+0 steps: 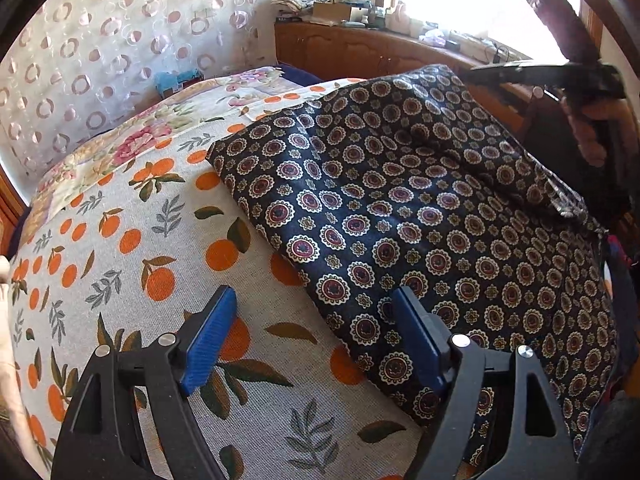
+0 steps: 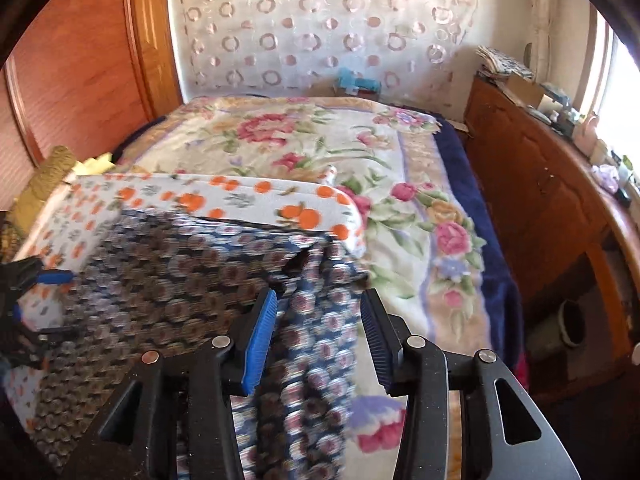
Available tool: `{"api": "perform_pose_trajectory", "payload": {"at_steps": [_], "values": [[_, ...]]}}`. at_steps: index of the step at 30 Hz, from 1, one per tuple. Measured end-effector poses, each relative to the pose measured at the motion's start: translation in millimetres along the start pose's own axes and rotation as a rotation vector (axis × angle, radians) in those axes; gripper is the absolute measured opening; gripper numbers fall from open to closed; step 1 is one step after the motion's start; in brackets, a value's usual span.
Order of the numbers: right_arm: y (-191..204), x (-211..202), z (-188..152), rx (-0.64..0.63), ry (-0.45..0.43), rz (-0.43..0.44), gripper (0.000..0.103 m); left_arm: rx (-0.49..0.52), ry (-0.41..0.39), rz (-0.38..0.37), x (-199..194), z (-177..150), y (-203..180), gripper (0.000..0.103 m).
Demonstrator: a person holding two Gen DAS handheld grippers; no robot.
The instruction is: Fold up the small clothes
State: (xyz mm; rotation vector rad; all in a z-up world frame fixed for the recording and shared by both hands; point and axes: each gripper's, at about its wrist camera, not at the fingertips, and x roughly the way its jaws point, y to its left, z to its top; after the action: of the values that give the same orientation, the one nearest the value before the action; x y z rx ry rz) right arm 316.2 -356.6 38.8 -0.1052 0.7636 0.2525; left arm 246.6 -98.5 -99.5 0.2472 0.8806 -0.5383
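A dark navy garment with a round medallion print (image 1: 420, 220) lies spread on an orange-print cushion (image 1: 140, 260). My left gripper (image 1: 312, 328) is open and empty, hovering over the garment's near-left edge. In the right wrist view the same garment (image 2: 172, 292) is blurred by motion, and a strip of it hangs down over the cushion's edge between my fingers. My right gripper (image 2: 318, 336) is open above that hanging strip, not gripping it. The right gripper also shows at the far right of the left wrist view (image 1: 560, 76), raised above the cloth.
The cushion (image 2: 240, 200) rests on a bed with a floral blanket (image 2: 320, 140). A wooden cabinet (image 2: 540, 184) with clutter on top runs along the right, under a bright window. A curtain with ring patterns (image 2: 320, 20) hangs behind. A wooden door (image 2: 80, 60) is at left.
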Motion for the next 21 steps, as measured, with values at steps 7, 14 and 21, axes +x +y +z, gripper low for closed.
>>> {"api": "perform_pose_trajectory", "payload": {"at_steps": [7,14,21], "values": [[20.6,-2.2,-8.5,-0.013,0.027,0.082,0.045,-0.001,0.000,0.000,-2.0,-0.4,-1.3,0.081],[18.5,12.7,11.7,-0.053,0.037,0.067,0.004,0.000,0.000,0.003,-3.0,-1.1,-2.2,0.081],[8.5,8.7,37.3,-0.073,-0.015,0.013,0.001,-0.001,0.000,0.001,-1.7,-0.3,-2.0,0.081]]}}
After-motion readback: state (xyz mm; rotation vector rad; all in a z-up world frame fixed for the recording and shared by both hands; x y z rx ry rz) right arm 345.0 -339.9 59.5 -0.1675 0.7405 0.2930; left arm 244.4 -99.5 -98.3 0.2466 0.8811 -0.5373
